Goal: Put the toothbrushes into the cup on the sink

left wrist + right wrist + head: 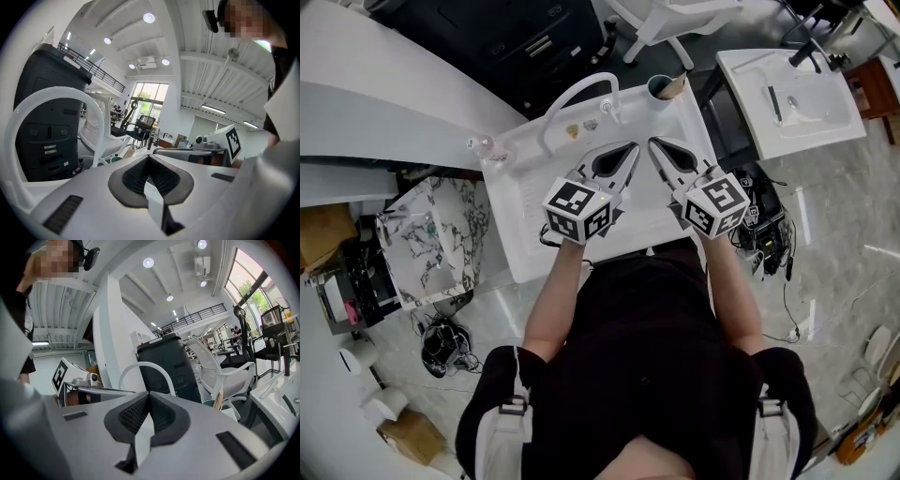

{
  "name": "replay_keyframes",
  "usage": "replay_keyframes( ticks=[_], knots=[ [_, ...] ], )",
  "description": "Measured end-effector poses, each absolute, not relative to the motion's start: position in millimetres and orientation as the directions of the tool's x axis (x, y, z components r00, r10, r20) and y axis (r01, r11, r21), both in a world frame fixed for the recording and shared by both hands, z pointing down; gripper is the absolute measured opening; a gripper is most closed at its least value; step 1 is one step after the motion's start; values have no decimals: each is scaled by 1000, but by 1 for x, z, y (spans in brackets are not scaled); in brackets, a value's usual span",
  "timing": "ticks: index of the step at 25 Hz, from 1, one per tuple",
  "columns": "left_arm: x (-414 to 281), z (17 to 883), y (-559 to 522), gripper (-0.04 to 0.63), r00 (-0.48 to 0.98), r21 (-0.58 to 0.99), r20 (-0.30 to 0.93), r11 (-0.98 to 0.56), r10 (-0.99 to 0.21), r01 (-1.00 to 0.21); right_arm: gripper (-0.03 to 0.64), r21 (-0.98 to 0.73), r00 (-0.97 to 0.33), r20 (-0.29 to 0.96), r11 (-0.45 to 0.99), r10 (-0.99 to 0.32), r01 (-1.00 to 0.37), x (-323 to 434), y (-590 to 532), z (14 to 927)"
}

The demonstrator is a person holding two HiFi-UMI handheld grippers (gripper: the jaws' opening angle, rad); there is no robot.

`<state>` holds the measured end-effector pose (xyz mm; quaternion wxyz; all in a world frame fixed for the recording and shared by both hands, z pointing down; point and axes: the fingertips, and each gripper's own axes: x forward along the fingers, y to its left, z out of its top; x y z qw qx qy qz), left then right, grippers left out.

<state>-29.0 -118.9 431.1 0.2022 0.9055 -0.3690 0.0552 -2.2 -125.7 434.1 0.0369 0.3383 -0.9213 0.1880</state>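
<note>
The person holds both arms forward and down. The left arm (555, 295) and the right arm (729, 286) are nearly parallel. The left gripper (629, 149) and the right gripper (655, 143) point away from the body, and their tips lean toward each other, near but not touching. On each gripper the jaws are closed together, with nothing between them.
</note>
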Motion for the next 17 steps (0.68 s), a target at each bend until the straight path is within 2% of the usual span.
replay_keyframes(
  ticks=[17],
  knots=[
    [-27,436,-118,9,730,335,250,-651,-636,-682,31,-311,-765,211,701,-608,-642,-2,-123,438]
  ],
)
